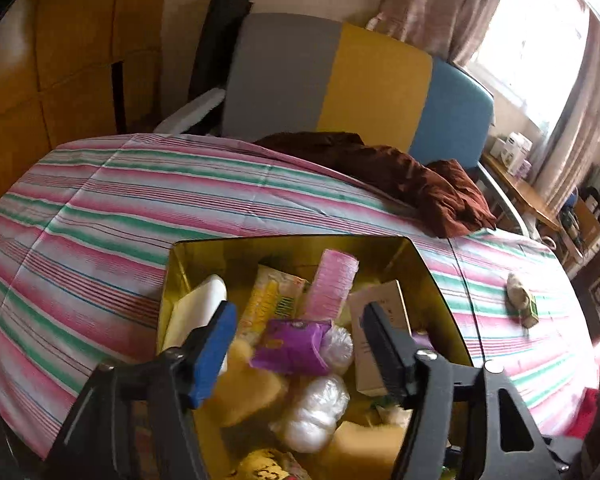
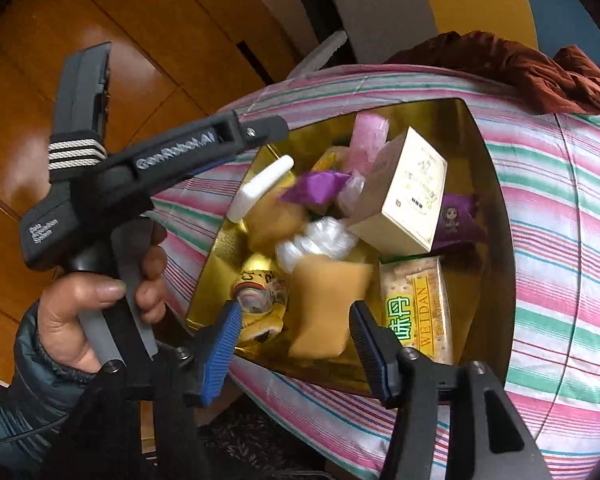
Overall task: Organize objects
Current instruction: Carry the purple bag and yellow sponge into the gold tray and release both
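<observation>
Both grippers hang over the gold tin (image 2: 488,184) on the striped bedsheet (image 1: 100,216), angled down into it, and neither one grips anything. The left gripper (image 1: 296,340) has its jaws apart with nothing pressed between the pads; a purple packet (image 1: 296,344) and a yellow blur lie below the gap, loose in the tin. The right gripper (image 2: 296,332) is open too, and a yellow pouch (image 2: 324,304) sits under its gap, blurred, touched by neither pad — my guess is it is dropping or settling.

The tin is the collecting place, so things are heaped rather than arranged: a cream box (image 2: 404,192) leans tilted on the pile, a cracker pack (image 2: 416,304) lies flat by the near wall, a white bar (image 2: 260,188) rests against the far-left wall, and a pink roll (image 1: 332,284) stands at the back. A clear bag (image 2: 316,240) fills the middle.

One small thing (image 1: 520,292) with a green carton just beside it is out on the sheet, well apart from the tin to the right — likely the next to fetch. A brown cloth (image 1: 420,180) is bunched at the bed's far edge.

The person's left hand (image 2: 80,312) grips the handle from below.
</observation>
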Action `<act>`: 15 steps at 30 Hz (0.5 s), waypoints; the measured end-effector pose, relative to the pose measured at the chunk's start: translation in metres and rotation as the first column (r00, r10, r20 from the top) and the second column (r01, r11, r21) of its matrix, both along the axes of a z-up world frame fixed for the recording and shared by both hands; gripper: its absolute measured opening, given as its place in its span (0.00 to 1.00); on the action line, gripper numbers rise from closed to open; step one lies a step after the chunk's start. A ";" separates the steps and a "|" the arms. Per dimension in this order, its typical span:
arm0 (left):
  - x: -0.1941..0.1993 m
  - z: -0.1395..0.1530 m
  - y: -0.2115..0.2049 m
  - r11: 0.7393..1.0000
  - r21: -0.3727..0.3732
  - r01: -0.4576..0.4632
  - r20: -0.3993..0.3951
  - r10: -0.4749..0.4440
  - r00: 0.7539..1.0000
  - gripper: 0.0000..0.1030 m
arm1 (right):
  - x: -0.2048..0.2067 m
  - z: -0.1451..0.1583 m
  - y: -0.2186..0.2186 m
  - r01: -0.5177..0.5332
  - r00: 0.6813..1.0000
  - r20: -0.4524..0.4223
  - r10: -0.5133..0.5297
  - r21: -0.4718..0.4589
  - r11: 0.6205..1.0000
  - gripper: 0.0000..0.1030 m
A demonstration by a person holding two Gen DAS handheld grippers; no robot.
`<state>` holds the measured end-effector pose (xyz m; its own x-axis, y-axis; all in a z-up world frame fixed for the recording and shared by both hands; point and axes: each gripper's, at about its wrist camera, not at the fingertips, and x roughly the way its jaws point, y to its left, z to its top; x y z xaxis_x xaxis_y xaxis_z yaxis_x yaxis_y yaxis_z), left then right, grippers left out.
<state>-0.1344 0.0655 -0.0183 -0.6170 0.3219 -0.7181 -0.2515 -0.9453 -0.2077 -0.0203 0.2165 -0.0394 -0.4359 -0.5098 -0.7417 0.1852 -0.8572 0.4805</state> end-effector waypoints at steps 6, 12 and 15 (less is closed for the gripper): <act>0.012 -0.001 -0.010 0.999 -0.013 -0.036 -0.016 0.036 0.999 0.72 | 0.001 -0.005 0.002 0.028 1.000 0.005 -0.028 0.023 0.999 0.64; 0.031 -0.004 -0.012 0.998 -0.050 -0.044 -0.033 0.042 0.999 0.73 | -0.001 -0.005 0.001 0.044 0.999 -0.007 -0.044 0.049 0.998 0.64; 0.039 -0.004 -0.011 0.997 -0.063 -0.047 -0.042 0.044 0.998 0.73 | 0.002 -0.002 0.003 0.052 0.999 -0.013 -0.052 0.055 0.997 0.64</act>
